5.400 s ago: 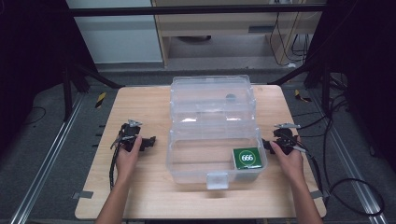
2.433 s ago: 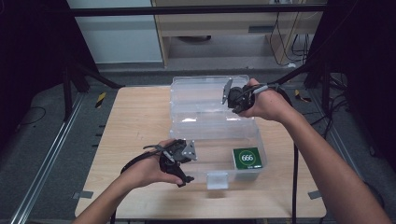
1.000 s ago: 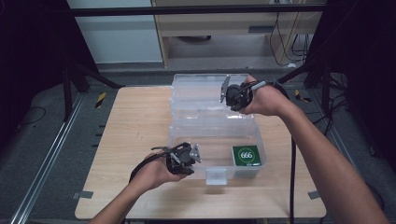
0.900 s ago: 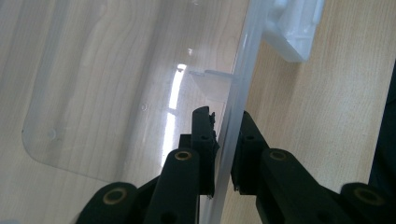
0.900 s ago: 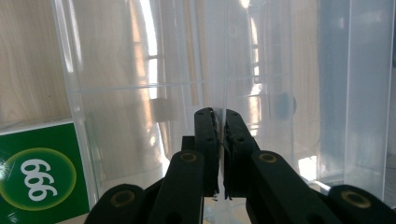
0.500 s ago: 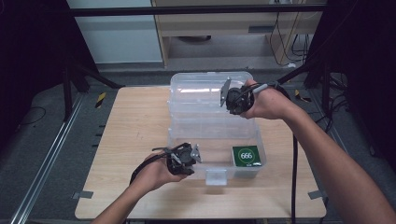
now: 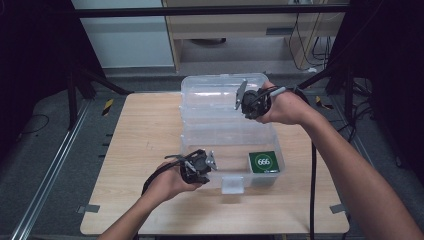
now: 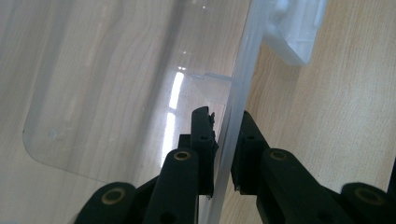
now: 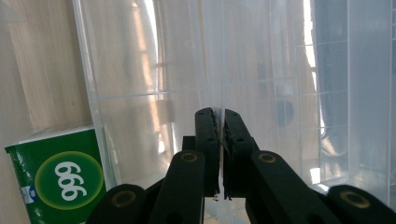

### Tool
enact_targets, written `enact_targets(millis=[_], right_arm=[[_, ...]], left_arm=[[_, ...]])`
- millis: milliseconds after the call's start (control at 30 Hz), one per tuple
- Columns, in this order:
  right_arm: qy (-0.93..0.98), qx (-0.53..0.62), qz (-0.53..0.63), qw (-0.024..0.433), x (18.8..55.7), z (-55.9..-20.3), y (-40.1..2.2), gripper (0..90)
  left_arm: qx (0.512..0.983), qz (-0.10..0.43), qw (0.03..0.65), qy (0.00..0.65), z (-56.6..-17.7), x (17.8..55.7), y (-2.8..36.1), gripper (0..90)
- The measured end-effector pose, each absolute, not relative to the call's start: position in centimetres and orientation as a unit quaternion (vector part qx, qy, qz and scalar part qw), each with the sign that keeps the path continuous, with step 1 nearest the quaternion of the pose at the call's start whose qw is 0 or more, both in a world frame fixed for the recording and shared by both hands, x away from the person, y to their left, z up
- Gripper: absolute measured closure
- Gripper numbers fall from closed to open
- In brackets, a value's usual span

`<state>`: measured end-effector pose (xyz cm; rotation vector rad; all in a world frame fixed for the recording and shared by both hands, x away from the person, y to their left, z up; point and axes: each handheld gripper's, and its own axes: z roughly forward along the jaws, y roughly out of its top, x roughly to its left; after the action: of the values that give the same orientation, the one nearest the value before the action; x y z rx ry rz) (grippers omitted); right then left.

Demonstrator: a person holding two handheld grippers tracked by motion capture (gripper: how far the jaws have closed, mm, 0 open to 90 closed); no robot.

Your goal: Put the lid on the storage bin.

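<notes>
The clear plastic box [image 7: 227, 135] sits open on the counter [image 7: 135, 135]. Left gripper [image 7: 197, 166] jaws clamp its front wall; right gripper [image 7: 252, 102] jaws clamp the lid [image 7: 210, 92] edge. Thin, light, flexible and slippery walls: grip rims only.

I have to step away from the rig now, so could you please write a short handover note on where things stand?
Left gripper: shut on the front rim of the clear box, beside its latch.
Right gripper: shut on the edge of the lid, holding it raised partway.
Green pack marked 666 lies in the box's front right corner.
Left to do: I can't tell whether the lid is opening or closing.
</notes>
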<state>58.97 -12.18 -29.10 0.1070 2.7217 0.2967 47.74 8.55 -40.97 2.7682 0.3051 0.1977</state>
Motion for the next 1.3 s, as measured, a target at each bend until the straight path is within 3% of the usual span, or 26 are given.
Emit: enact_targets(millis=[100, 467, 1300], right_arm=[[0.973, 0.034, 0.110, 0.197, 58.6, -29.0, -12.3, 87.7], [0.972, 0.023, 0.117, 0.203, 56.0, -28.9, -12.8, 87.2], [0.971, 0.019, 0.123, 0.206, 55.0, -29.1, -13.0, 87.7]], left_arm=[[0.973, 0.065, 0.176, 0.133, -41.1, 47.4, 8.5, 80.5], [0.975, 0.077, 0.175, 0.110, -41.0, 47.9, 8.5, 79.5], [0.973, 0.088, 0.178, 0.120, -41.1, 48.0, 8.5, 77.6]])
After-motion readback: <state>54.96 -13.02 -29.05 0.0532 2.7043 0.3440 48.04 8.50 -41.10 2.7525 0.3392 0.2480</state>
